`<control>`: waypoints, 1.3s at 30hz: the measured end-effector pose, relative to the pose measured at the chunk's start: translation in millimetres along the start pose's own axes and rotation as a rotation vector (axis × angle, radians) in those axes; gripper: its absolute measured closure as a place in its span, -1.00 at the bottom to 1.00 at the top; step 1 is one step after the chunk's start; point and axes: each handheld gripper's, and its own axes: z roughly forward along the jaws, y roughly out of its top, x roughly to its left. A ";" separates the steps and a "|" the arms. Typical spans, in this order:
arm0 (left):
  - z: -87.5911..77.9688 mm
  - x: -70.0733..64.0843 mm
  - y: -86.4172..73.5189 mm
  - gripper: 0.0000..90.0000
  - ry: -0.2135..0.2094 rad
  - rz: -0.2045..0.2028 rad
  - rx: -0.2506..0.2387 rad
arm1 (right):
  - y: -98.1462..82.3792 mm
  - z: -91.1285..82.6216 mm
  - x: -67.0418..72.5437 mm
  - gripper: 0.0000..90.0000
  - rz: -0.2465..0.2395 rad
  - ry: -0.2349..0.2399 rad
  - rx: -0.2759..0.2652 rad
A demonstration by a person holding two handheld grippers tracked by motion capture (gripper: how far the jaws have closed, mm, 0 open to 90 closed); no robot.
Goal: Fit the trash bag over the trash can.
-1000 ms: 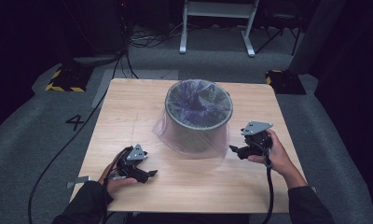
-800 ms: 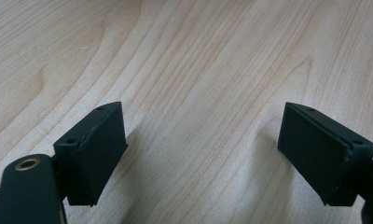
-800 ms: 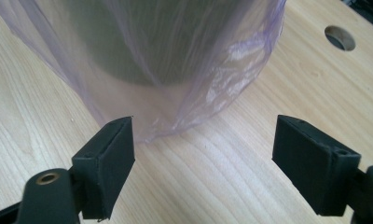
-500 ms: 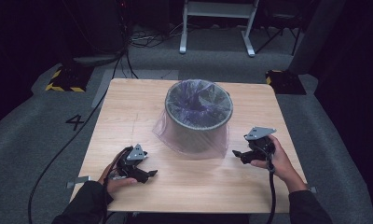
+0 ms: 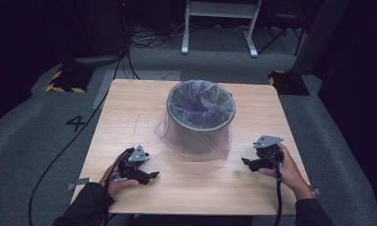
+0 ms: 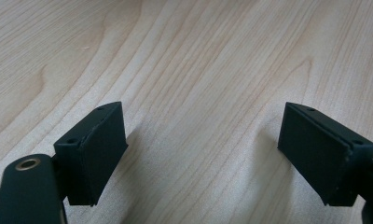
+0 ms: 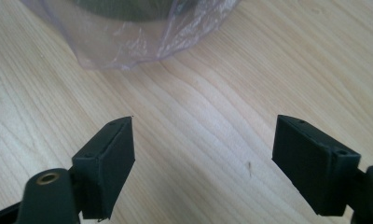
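Bin [image 5: 200,117] — between, beyond both grippers

Wooden table [image 5: 130,117] (bagged bin [image 5: 200,117] on it)

Lower left of the high view: the left tongs [image 5: 151,175] are black, topped by a grey three-cornered plate, with a black cable trailing off past the dark sleeve [image 5: 85,207]. Lower right: the right tongs [image 5: 245,162] are black too, with the same grey plate and a black cable running down along another dark sleeve [image 5: 311,214]. In the gripper views each jaw is a flat, matt black block with small screw holes along its top edge; at lower left a black arm carries a brass-coloured ringed hole.
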 end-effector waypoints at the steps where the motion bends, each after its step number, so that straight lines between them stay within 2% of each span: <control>1: 0.0 0.0 0.0 -0.67 0.000 0.000 0.000 | -2.7 -0.1 -0.1 -0.54 0.007 0.001 0.000; 11: 0.0 0.0 0.0 -0.67 0.000 0.000 0.000 | -41.0 -1.8 -5.6 -0.54 0.104 0.010 -0.022; 17: 0.0 0.0 0.0 -0.67 0.000 0.000 0.000 | -61.1 -4.5 -8.3 -0.51 0.156 -0.008 -0.036; 20: 0.0 -0.1 0.0 -0.67 0.000 -0.001 0.000 | -69.4 -4.7 -9.3 -0.51 0.180 -0.014 -0.027; 25: 0.2 -0.2 0.1 -0.67 0.002 -0.001 -0.001 | -83.0 -8.9 -12.4 -0.55 0.234 -0.011 -0.065; 27: 0.5 -0.4 0.4 -0.68 0.003 -0.004 0.000 | -90.6 -9.9 -13.5 -0.55 0.258 -0.002 -0.101; 28: 0.6 -0.4 0.6 -0.68 0.003 -0.004 0.001 | -94.2 -10.9 -13.3 -0.55 0.258 -0.002 -0.118; 31: 0.6 -0.4 0.8 -0.68 0.004 -0.004 0.002 | -98.7 -14.4 -13.9 -0.56 0.270 -0.018 -0.118; 39: 1.6 -0.2 1.5 -0.68 0.002 -0.002 0.001 | -100.3 -15.8 -13.8 -0.57 0.280 -0.023 -0.116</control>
